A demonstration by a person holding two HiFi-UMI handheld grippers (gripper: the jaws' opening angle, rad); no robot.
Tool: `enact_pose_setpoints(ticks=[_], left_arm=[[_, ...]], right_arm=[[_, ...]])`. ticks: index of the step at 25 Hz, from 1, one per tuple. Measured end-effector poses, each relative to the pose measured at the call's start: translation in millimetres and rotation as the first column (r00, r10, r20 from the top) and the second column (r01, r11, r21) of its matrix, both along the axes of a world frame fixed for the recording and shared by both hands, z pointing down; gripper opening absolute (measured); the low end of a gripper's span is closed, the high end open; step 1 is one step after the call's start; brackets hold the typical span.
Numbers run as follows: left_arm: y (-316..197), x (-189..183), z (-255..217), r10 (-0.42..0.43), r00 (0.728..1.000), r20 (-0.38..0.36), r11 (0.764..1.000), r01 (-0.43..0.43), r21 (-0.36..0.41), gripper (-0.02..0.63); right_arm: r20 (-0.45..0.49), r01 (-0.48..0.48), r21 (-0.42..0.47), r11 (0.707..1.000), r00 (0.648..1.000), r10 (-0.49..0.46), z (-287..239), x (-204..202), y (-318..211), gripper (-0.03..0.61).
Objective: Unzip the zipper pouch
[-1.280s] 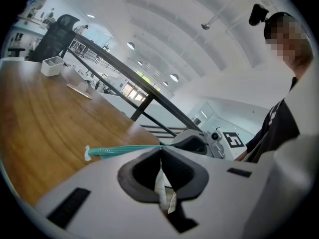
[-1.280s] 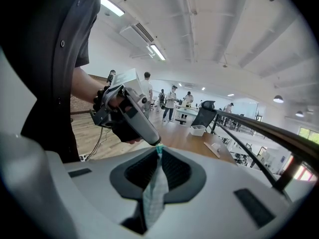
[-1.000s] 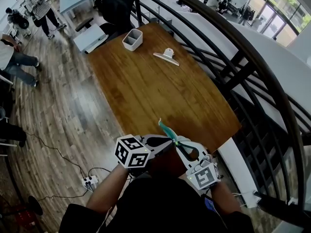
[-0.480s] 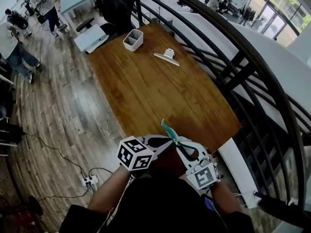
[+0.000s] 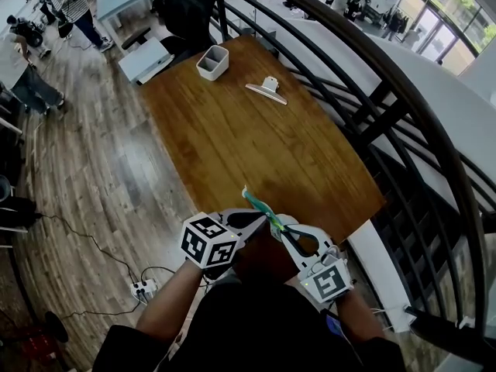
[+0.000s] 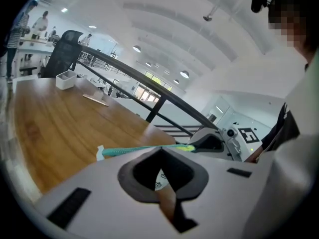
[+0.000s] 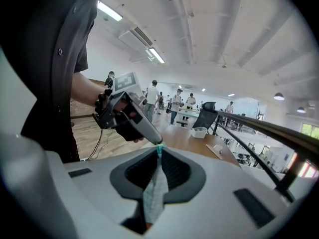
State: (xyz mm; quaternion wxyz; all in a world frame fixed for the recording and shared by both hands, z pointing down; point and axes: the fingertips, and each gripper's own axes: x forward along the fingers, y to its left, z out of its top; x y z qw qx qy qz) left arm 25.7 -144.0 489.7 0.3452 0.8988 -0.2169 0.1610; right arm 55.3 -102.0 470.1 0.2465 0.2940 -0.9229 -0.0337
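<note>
Pinching pouch [image 7: 154, 193] fabric, the right gripper [image 7: 159, 151] is clamped tight; the left gripper [image 6: 160, 149] is closed on a thin tab [image 6: 167, 200], likely the pull. Held between them over the table [image 5: 256, 130] edge, the pouch shows a teal zipper [image 6: 134, 150] that looks mostly shut, so unzipping seems barely begun.

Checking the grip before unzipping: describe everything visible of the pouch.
The pouch is thin, flat cloth, pale with a fine check, with a teal zipper along its top edge that ends in a white tab. It is held edge-on in the air by the near edge of the table, with the left gripper and right gripper both shut on it. How far it is unzipped cannot be told.
</note>
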Motion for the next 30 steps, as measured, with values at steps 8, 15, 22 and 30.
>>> enact_pose_setpoints(ticks=[8,15,22,30], left_arm=[[0.5,-2.4,0.9,-0.018,1.000,0.007,1.000,0.018,0.001,0.012],[-7.5,-12.2,5.0,-0.035,0.998,0.053,0.999,0.033,0.035,0.012],[-11.8,-18.2,5.8,-0.074,0.995,0.071,0.997,0.071,0.043,0.012],[-9.5,-25.5,9.6,-0.087,0.993,0.080,0.996,0.085,0.039,0.012]], right_arm=[[0.001,0.003,0.003,1.000,1.000,-0.003,-1.2,-0.1,-1.3,0.028],[0.028,-0.014,0.008,1.000,1.000,0.014,-2.7,2.9,-5.9,0.028],[0.023,-0.014,0.020,1.000,1.000,0.014,-3.9,4.0,-9.8,0.028],[0.018,-0.005,0.022,1.000,1.000,0.005,-3.8,0.3,-7.0,0.028]])
